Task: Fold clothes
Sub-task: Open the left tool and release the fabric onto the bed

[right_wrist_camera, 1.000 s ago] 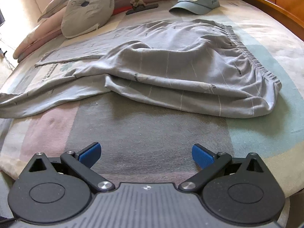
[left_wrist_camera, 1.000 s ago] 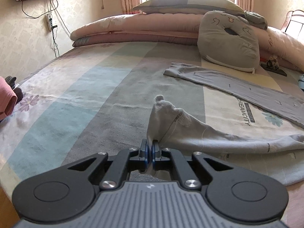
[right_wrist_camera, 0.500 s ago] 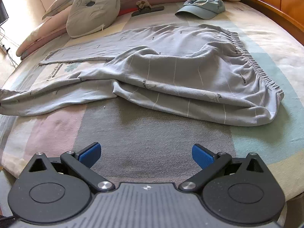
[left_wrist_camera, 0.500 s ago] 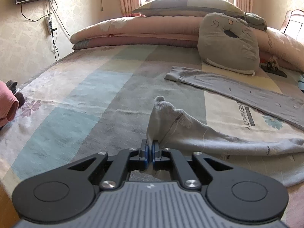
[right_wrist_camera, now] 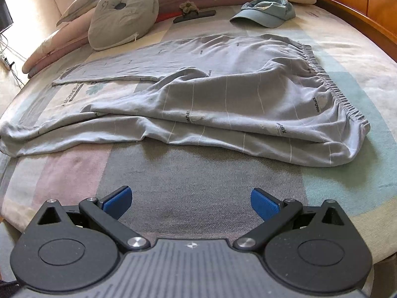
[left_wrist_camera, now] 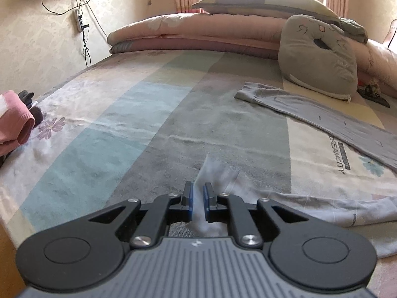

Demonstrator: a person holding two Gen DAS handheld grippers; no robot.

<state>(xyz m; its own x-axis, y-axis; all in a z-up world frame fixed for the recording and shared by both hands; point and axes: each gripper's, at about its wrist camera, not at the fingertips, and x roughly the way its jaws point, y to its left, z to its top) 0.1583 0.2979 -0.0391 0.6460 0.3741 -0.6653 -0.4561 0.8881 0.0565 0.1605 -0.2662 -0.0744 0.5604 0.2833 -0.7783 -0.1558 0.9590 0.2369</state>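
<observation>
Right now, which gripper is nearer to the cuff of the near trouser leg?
Left. The left gripper has the blurred cuff between its opening jaws. The right gripper hangs open over bare bedspread, short of the trousers.

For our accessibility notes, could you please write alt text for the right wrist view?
Grey trousers lie rumpled across a pastel bedspread, waistband to the right. The right gripper is open and empty in front of them; a cushion and blue cap lie beyond.

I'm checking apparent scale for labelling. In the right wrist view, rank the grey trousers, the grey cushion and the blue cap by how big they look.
1. grey trousers
2. grey cushion
3. blue cap

The cushion and cap lie farther off, so their true sizes are unsure.
</observation>
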